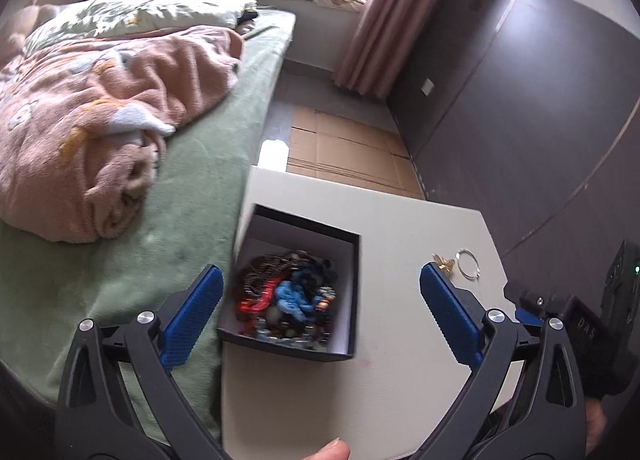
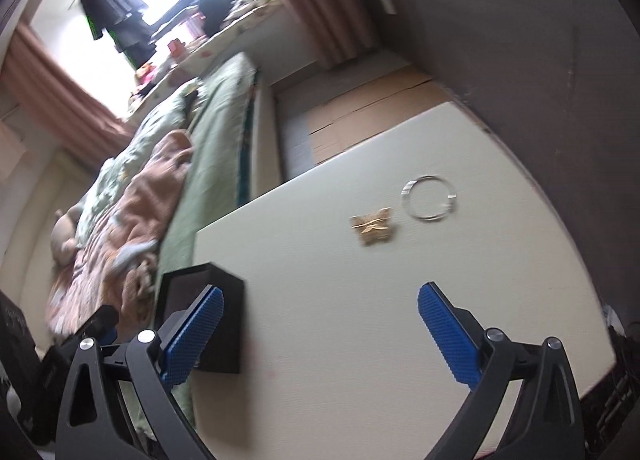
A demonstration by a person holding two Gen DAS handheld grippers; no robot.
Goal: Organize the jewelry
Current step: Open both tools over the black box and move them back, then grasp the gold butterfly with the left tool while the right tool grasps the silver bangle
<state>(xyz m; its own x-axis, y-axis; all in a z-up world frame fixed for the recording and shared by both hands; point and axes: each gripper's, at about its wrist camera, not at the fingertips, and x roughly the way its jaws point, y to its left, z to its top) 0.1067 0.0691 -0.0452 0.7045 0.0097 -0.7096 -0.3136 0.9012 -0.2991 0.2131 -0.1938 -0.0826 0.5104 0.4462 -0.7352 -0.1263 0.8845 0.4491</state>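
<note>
Both grippers gape empty, and the right gripper [image 2: 320, 334] is nearer the gold butterfly clip [image 2: 372, 230] and silver bangle [image 2: 429, 199] lying ahead toward the table's [image 2: 320, 260] far right corner.

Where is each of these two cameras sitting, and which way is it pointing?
Left wrist: sits on the left hand-held gripper, looking down at the black box of jewelry by the bed; its open blue fingers and a thumb show.
Right wrist: sits on the right hand-held gripper, tilted, facing the gold butterfly clip and silver ring; its open blue fingers show.
Shared: white table, box, clip, ring, bed.
</note>
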